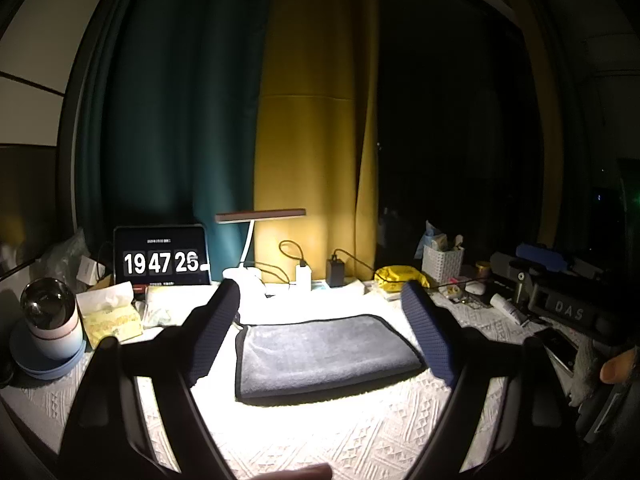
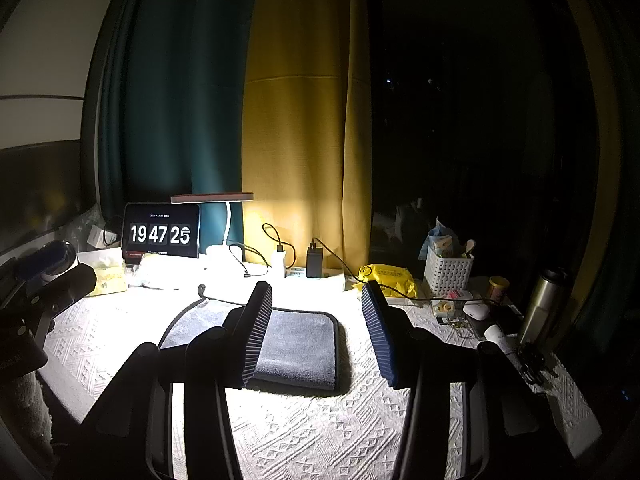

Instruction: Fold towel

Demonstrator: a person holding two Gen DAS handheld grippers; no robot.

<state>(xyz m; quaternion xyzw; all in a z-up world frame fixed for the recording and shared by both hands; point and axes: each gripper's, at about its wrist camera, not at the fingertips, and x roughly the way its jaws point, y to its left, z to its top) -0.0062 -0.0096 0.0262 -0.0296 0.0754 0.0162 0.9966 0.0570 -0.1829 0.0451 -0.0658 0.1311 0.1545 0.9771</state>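
Note:
A grey towel (image 1: 324, 354) with a dark hem lies folded into a flat rectangle on the white patterned tablecloth (image 1: 320, 440) under the desk lamp. My left gripper (image 1: 322, 300) is open and empty, held above and in front of the towel. The towel also shows in the right wrist view (image 2: 298, 346). My right gripper (image 2: 316, 300) is open and empty above the towel's right part, its left finger (image 2: 256, 336) covering the towel's middle. The other gripper shows at the right edge of the left view (image 1: 560, 308) and the left edge of the right view (image 2: 44, 296).
A tablet clock (image 1: 162, 256), desk lamp (image 1: 256, 216), chargers and cables (image 1: 316, 270) line the back. A cup on a saucer (image 1: 50, 320) and tissue pack (image 1: 112, 314) stand left. A yellow bag (image 2: 386, 278), white basket (image 2: 448, 272), steel flask (image 2: 540, 308) and small items crowd the right.

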